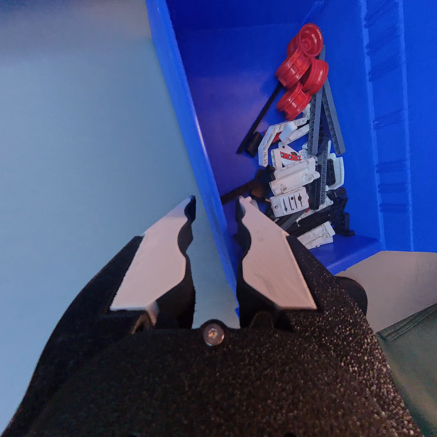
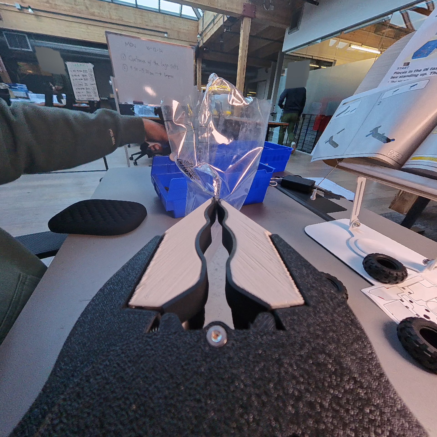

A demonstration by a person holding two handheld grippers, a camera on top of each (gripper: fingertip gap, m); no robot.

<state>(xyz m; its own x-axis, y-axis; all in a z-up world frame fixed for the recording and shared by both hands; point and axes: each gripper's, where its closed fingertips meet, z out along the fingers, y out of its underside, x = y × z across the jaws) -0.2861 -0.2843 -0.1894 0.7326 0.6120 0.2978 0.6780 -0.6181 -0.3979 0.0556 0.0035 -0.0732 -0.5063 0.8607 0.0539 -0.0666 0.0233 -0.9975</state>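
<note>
On our left we see the left gripper point(image 1: 215, 203), fingers apart, straddling the side wall of a blue bin point(image 1: 186, 123) — one finger outside, one inside near a heap of red wheels point(image 1: 302, 71) and white and grey building pieces point(image 1: 295, 177). On our right the right gripper point(image 2: 216, 200) has its fingers pressed together on a clear plastic bag point(image 2: 212, 132) — held up before blue bins point(image 2: 170, 186) on the grey table point(image 2: 94, 260), black tyres point(image 2: 384, 268) lying farther right.

Four red wheels point(image 1: 301, 71) in the bin point(image 1: 189, 132) ahead of the left fingers; one clear bag point(image 2: 212, 142); two black tyres point(image 2: 384, 268) right of the right gripper; one open booklet point(image 2: 378, 123)
</note>
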